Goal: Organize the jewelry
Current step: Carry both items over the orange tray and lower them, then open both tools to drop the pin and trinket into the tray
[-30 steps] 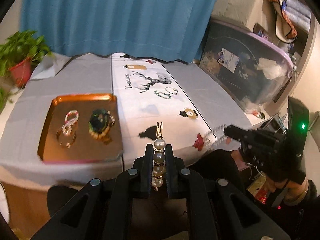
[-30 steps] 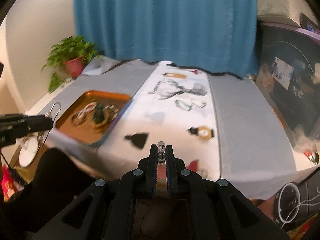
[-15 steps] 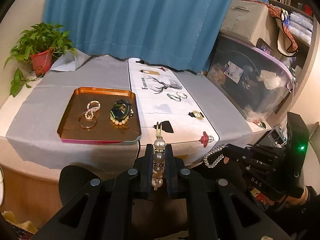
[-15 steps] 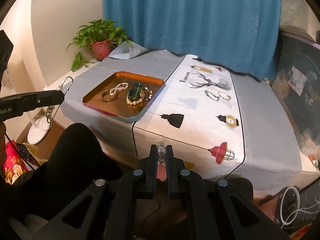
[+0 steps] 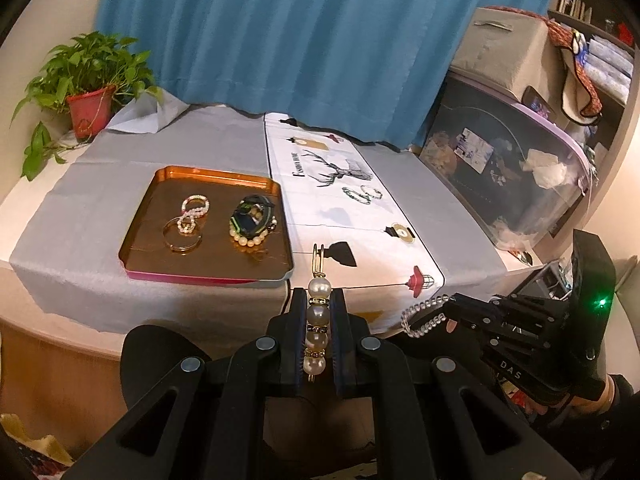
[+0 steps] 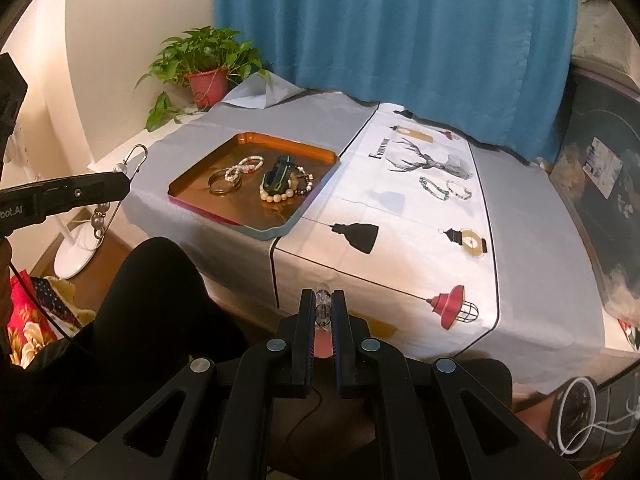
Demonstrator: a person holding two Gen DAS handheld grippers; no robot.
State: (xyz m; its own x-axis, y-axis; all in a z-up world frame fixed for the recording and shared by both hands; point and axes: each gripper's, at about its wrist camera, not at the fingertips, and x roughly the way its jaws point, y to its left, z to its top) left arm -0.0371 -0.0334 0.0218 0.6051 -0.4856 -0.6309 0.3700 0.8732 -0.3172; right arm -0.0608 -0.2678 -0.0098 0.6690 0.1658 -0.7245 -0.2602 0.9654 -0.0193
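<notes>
- Now we hold the left gripper [image 5: 318,312] clamped on a pearl brooch pin [image 5: 317,320], its gold clasp poking out past the fingertips at lower centre; the right gripper [image 6: 323,312] is pinched on a clear-bead bracelet [image 5: 425,315], which loops out at the lower right of the left view.
- Both pieces hang off the table's near edge, well apart from the copper tray [image 5: 158,258] at centre left, which already carries bangles and a bead bracelet.
- We judge the risk to be a drop onto the floor if either grip slackens before reaching the tray; the round pearls could also roll between the pads; the dangling loop could snag the tray rim.
- Two small bracelets [image 6: 445,189] lie on the white printed runner [image 6: 420,240] at centre right.
- The table wears a grey cloth [image 5: 100,200]; a blue curtain [image 5: 300,40] fills the top, a potted plant [image 5: 86,80] sits upper left, a storage bin [image 5: 516,184] at right.
</notes>
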